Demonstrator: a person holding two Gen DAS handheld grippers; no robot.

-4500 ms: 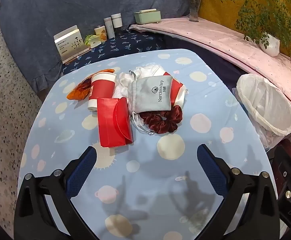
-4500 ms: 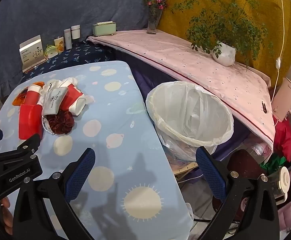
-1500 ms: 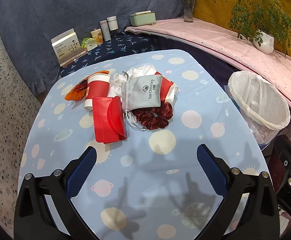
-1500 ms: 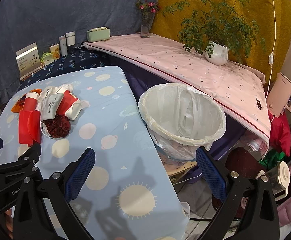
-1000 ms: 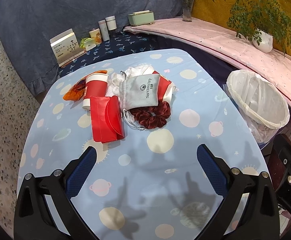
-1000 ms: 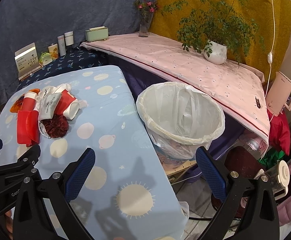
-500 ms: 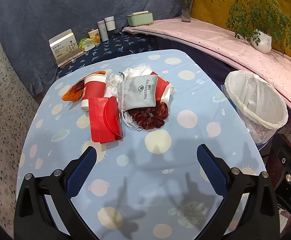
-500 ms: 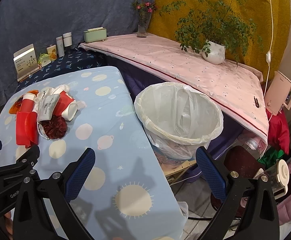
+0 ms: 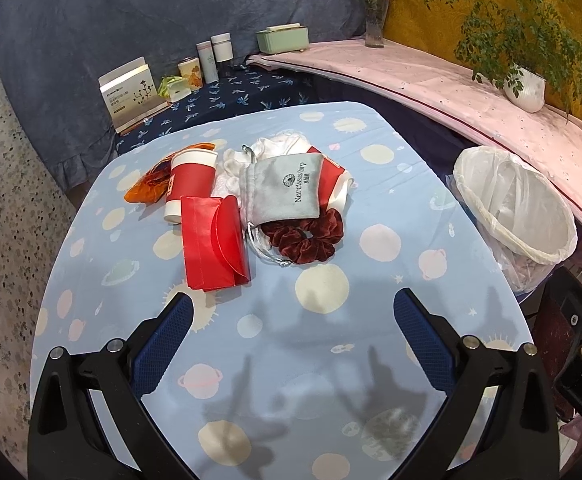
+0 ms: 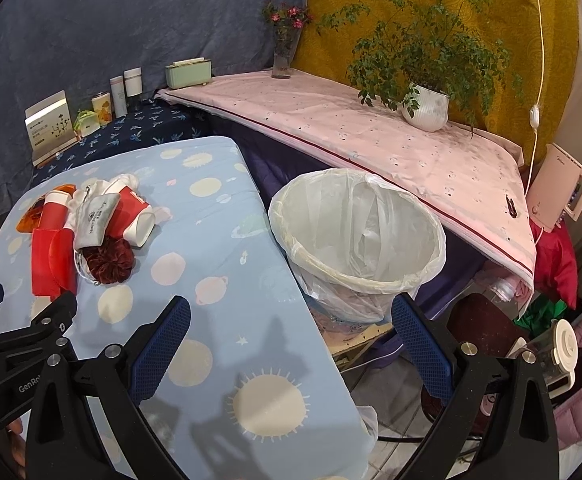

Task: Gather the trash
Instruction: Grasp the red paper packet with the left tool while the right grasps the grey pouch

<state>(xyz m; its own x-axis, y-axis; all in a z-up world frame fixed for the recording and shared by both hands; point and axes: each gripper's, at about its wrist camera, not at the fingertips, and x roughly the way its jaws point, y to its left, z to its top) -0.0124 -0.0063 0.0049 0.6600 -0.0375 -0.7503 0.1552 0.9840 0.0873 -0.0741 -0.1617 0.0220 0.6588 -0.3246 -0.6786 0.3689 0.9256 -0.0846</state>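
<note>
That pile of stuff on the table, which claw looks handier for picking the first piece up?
Probably the left claw. It is open and faces the pile squarely, with the red box and the scrunchie just ahead. The right claw, also open, points toward the lined bin, with the pile off to its side.

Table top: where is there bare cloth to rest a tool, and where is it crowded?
Bare: the near stretch of the table between the red box and the open left tool, and the strip toward the bin. Crowded: around the grey pouch, scrunchie and red cup.
</note>
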